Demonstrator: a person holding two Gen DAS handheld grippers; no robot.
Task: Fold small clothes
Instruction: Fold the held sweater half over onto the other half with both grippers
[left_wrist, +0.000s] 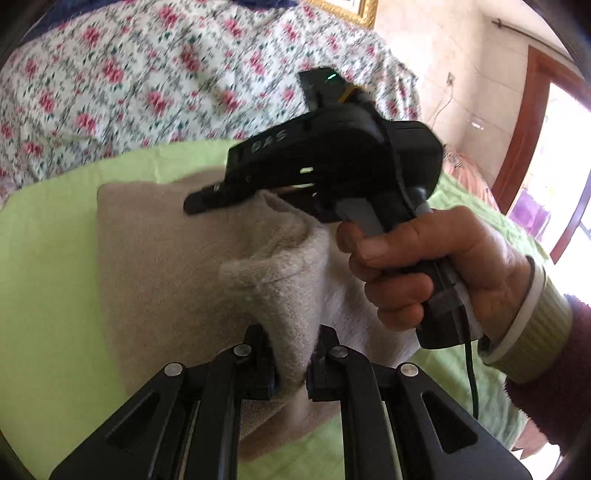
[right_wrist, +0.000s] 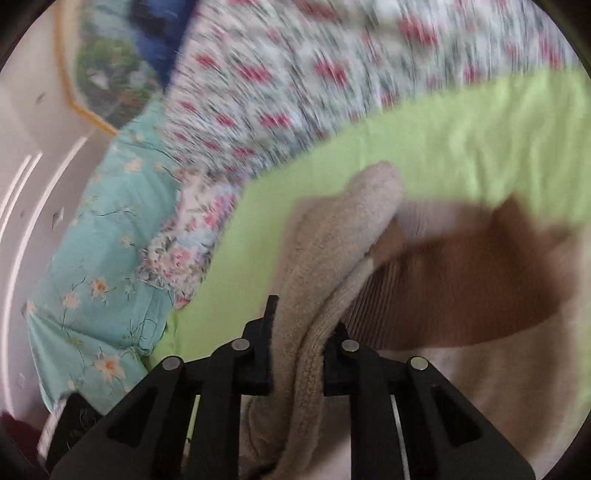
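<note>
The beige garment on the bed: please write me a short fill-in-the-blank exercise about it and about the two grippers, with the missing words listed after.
1. The beige garment lies on a sheet whose colour is ____.
2. The left gripper has its jaws ____ on a fold of the garment.
3. The right gripper is held by a bare ____, as the left wrist view shows.
4. Behind the sheet lies a blanket with a pattern of pink ____.

Missing words: green; shut; hand; flowers

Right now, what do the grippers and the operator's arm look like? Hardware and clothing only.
Both grippers are matte black plastic. The left gripper has silver rivets on its finger linkages. The right gripper shows "DAS" lettering, a green LED, a pistol handle, a trailing dark cable. The right hand is bare, with a maroon fuzzy sleeve, olive ribbed cuff.
</note>
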